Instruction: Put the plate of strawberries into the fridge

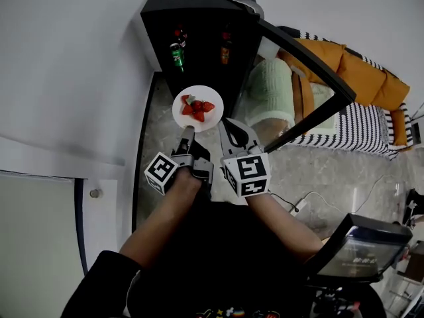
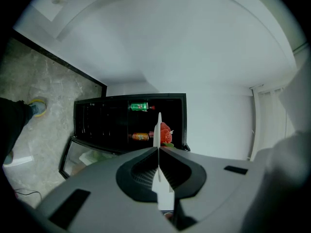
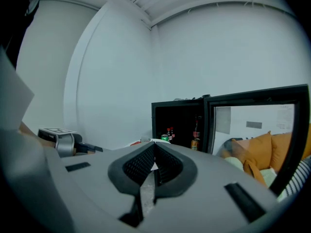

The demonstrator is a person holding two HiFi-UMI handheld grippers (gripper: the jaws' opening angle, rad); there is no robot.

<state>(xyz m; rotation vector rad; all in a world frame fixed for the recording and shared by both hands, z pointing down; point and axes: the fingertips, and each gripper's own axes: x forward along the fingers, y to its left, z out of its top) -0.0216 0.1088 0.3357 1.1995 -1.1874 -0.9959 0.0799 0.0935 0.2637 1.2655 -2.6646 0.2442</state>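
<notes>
My left gripper (image 1: 187, 130) is clamped on the rim of the white plate (image 1: 188, 91), strawberries (image 1: 197, 107) aboard, held up before the open fridge (image 1: 199, 18). My right gripper (image 1: 228, 126) sits just beside the plate, jaws pressed together.

White walls (image 1: 73, 58), marbled floor (image 1: 318, 171), orange-cushioned sofa (image 1: 358, 71).

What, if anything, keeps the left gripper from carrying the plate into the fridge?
Likely nothing, so probably yes: the door stands swung open to the right, and the left gripper holds the plate before the fridge opening, with only floor between.
</notes>
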